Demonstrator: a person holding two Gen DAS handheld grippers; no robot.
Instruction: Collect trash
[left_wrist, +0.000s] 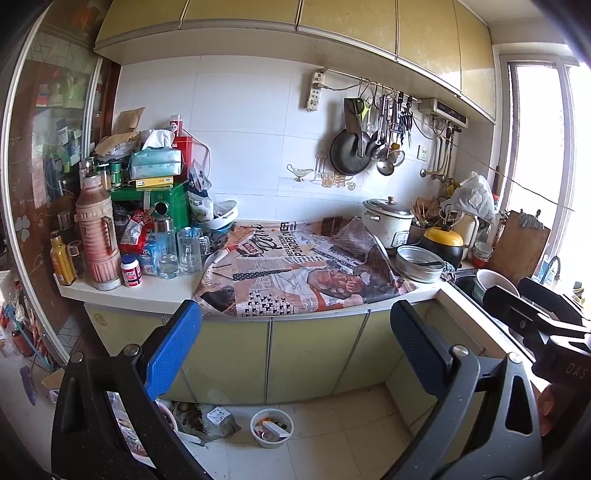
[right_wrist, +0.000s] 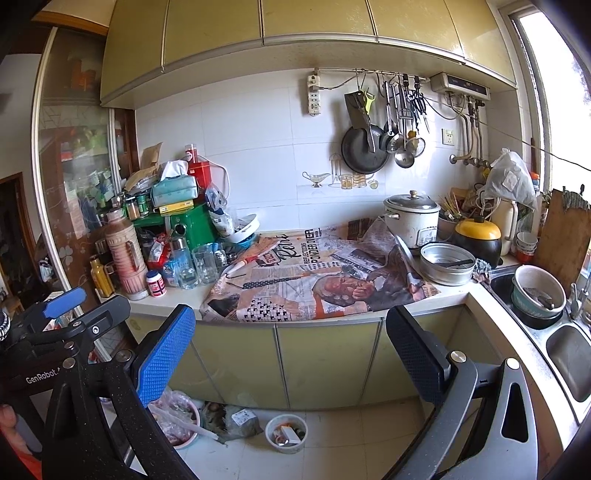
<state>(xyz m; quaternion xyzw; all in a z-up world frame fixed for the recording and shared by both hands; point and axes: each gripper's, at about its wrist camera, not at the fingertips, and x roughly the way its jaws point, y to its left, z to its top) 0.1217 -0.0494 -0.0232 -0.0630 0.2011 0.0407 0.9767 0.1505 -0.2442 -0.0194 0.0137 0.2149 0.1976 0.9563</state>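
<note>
Both grippers hang in front of the kitchen counter, well back from it. My left gripper (left_wrist: 295, 328) is open, nothing between its blue pads. My right gripper (right_wrist: 291, 332) is open and empty too; it also shows at the right edge of the left wrist view (left_wrist: 532, 314). On the floor by the cabinet base sit a small white tub of scraps (left_wrist: 271, 427) (right_wrist: 286, 432), a crumpled grey bag (left_wrist: 216, 421) (right_wrist: 240, 421) and a pink bowl with plastic wrap (right_wrist: 177, 417). A printed newspaper sheet (left_wrist: 295, 269) (right_wrist: 314, 280) covers the counter's middle.
Bottles, jars, glasses and a green box crowd the counter's left end (left_wrist: 147, 221). A rice cooker (right_wrist: 412, 218), metal pan (right_wrist: 447, 262) and yellow-black pot (right_wrist: 476, 236) stand on the right. The sink (right_wrist: 546, 317) holds bowls. Pans and utensils hang on the wall rail (right_wrist: 388, 140).
</note>
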